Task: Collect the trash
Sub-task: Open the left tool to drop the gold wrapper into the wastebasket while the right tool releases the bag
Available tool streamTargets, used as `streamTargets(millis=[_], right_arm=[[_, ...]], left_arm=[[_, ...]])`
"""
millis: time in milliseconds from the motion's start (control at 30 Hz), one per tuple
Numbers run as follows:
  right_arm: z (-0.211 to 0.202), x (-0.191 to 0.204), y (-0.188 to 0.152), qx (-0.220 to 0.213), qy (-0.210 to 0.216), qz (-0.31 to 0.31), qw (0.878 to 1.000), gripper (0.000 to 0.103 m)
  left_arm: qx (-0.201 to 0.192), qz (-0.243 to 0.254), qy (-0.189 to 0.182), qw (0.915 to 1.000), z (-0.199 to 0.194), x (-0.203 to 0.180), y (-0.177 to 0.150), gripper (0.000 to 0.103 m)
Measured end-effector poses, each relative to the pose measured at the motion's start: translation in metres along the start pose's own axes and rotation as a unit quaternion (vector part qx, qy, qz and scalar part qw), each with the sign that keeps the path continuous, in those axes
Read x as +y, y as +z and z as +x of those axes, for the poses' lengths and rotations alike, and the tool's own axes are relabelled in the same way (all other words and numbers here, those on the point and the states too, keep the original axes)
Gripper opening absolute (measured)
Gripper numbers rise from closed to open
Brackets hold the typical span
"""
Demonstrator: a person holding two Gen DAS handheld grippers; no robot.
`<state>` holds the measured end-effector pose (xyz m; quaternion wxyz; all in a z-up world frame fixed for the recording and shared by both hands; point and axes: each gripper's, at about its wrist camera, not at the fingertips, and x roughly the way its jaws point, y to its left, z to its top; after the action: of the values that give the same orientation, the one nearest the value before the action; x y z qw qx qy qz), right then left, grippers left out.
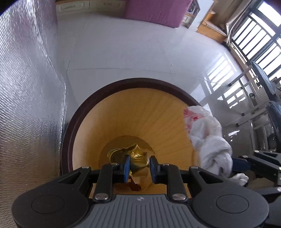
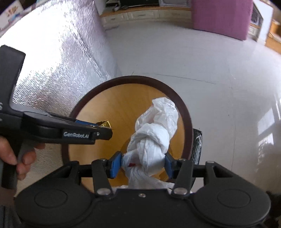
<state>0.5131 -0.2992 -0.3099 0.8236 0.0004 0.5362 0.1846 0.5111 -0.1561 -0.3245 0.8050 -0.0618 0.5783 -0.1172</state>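
Closest in, the left gripper (image 1: pixel 140 166) is seen over the mouth of the bin, its blue jaws clamped on a crumpled gold foil wrapper (image 1: pixel 135 157), which is held above the bin's opening. Right beside it, the right gripper (image 2: pixel 143 164) is closed on a knotted white plastic bag (image 2: pixel 154 133), pinched just below the knot, with the loose top of the bag standing up over the bin. A red mark is visible on the bag near the jaws. In the right wrist view the left gripper is seen from the side, the gold foil poking out at its tip, with a bare hand (image 2: pixel 15 157) wrapped around its handle. Below both, the round bin (image 1: pixel 75 126) is shown with a dark brown rim and yellow inner wall. Beyond it, silver foil sheeting (image 1: pixel 26 87) is spread to the left, then the pale tiled floor (image 1: pixel 140 52), and farthest off a purple block (image 1: pixel 154 10).
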Motion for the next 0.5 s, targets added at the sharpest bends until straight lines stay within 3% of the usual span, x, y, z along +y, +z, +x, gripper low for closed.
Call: streamTargets(millis=[167,233,267,300,367,500], right_arm=[[0.025,0.000,0.015,0.009,0.004,-0.007,1.000,0.053],[0.029,-0.001,0.015,0.000,-0.008,-0.010,1.000,0.068],[0.029,-0.006,0.014,-0.004,-0.013,-0.007,1.000,0.085],[0.029,-0.007,0.013,-0.007,-0.008,-0.003,1.000,0.088],[0.029,-0.011,0.012,0.002,0.010,0.009,1.000,0.088],[0.027,-0.010,0.007,0.013,0.020,0.006,1.000,0.085]], left_arm=[[0.005,-0.006,-0.001,1.0000,0.011,0.005,0.006,0.025],[0.003,-0.005,-0.001,1.0000,0.013,0.003,0.006,0.026],[-0.001,-0.002,-0.001,1.0000,0.013,0.003,0.007,0.028],[0.000,0.001,0.002,1.0000,0.013,0.002,0.006,0.032],[0.001,0.000,0.001,1.0000,0.013,0.003,0.005,0.048],[0.006,0.000,0.000,1.0000,0.013,0.002,0.004,0.048]])
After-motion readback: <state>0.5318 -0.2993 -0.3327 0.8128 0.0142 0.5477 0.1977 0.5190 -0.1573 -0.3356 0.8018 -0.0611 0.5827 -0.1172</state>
